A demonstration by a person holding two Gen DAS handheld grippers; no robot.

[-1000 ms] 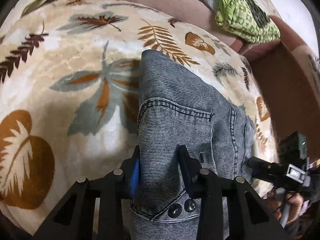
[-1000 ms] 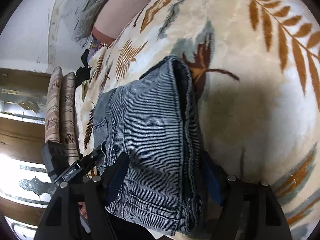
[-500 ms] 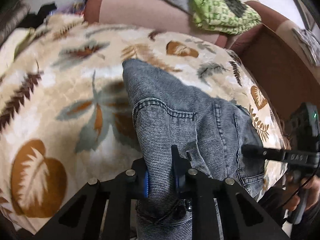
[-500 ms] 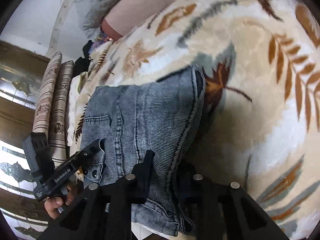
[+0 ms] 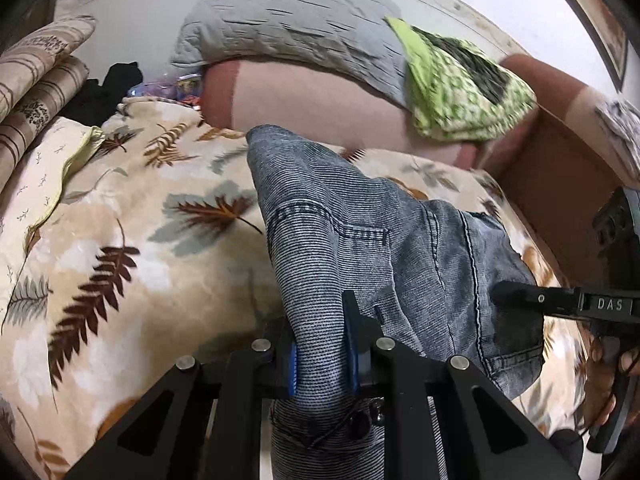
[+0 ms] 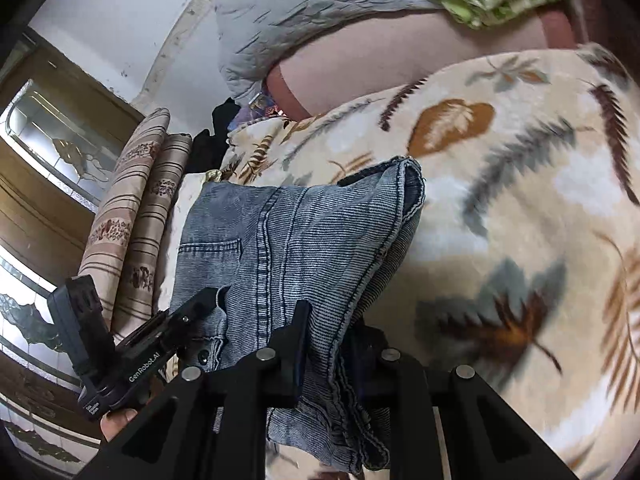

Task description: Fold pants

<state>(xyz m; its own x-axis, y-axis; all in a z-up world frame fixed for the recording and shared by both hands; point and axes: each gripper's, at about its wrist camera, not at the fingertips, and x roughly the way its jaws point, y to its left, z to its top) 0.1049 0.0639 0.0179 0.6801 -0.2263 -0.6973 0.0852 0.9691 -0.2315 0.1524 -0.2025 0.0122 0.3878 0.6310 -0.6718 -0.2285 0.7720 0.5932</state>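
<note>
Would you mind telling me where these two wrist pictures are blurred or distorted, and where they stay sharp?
Left wrist view: the green patterned cloth is smeared, the faded blue denim pants near the left tongs crisp; fisheye bends the wall edge. Right wrist view: the beige leaf-print blanket blurs toward the right, denim in the right tongs sharp; dark vignette corners in both.

Premises: domestic bedroom, evidenced by a bed under a leaf-print blanket [image 5: 120, 240], a grey quilted pillow [image 5: 288, 24], striped cushions [image 6: 136, 216] and a wooden glazed cabinet [image 6: 60, 152].
</note>
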